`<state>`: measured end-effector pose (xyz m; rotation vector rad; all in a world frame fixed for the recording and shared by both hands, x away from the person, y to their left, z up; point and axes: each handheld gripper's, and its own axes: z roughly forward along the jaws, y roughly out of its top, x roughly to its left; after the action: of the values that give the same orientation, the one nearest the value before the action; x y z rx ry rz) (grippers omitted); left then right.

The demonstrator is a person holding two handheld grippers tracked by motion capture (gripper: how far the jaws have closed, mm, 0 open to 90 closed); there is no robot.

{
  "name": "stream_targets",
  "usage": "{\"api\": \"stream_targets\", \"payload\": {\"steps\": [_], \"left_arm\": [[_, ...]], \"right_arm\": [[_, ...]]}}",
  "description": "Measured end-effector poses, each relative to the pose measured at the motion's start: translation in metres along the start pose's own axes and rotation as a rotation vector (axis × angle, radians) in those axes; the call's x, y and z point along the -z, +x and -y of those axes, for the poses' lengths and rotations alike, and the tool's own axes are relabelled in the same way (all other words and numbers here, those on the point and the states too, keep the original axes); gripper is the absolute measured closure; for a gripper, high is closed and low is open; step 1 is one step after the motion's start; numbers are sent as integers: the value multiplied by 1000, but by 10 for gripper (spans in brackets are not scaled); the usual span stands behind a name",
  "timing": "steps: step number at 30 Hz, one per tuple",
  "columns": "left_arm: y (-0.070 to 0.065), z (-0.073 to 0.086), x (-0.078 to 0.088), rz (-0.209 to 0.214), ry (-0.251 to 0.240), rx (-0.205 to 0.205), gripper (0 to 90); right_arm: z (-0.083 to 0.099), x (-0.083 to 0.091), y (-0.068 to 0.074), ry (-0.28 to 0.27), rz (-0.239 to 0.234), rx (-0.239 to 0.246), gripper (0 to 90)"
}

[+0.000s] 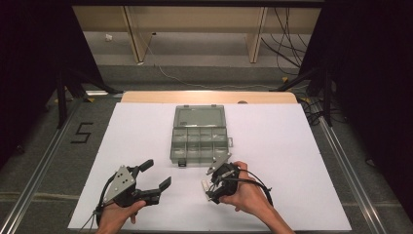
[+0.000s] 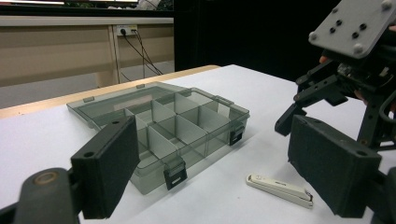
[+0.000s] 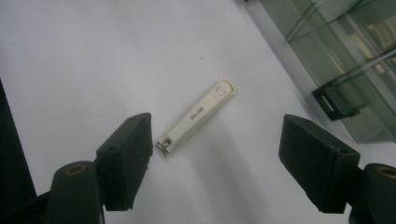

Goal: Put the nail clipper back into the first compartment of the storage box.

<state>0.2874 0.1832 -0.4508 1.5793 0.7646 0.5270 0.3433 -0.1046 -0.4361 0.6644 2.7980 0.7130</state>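
Item 1, my left gripper (image 1: 156, 174): I hold it over the near left part of the white table (image 1: 292, 146). Its fingers (image 2: 109, 163) are spread wide and grasp nothing. In the left gripper view they frame the organizer box and the clipper beyond them.

Item 2, my right gripper (image 1: 208, 189): I hold it low over the near centre of the table, just in front of the box's near right corner. In the right gripper view its fingers (image 3: 126, 158) are released, well apart, with nothing between them touching either pad. My right hand (image 1: 248, 192) wraps the body of the tool, and the grey plate on top tilts toward the box.

Item 3, nail clipper (image 3: 196, 116): cream-coloured, lying flat on the table. In the right gripper view it sits between the 2 fingers, closer to the left one, its metal end just beside that pad but apart from it. Small print on its top is too blurred to read. It lies near the box's front latch, not touching it.

Item 4, organizer box (image 1: 199, 134): clear grey plastic, lid (image 1: 199, 117) laid fully open away from me, at the centre of the table. Dividers split the tray into compartments; I see nothing in them. 2 black latches (image 2: 175, 175) hang at the near edge.
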Motion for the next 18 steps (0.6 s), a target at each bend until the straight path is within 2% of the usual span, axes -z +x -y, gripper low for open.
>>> {"api": "stream_targets", "payload": {"steps": [5, 8, 12, 17, 18], "left_arm": [[1, 0, 0, -1, 1, -2, 162], [1, 0, 0, -3, 0, -3, 161], [1, 0, 0, 2, -9, -3, 161], [1, 0, 0, 3, -8, -4, 161], [1, 0, 0, 0, -5, -6, 162]], "right_arm": [[-9, -13, 3, 51, -28, 12, 287], [-11, -16, 5, 77, -31, 0, 298], [-16, -26, 7, 122, -43, 19, 342], [-18, -30, 8, 152, -59, 17, 378], [-18, -31, 9, 161, -68, 15, 409]]}}
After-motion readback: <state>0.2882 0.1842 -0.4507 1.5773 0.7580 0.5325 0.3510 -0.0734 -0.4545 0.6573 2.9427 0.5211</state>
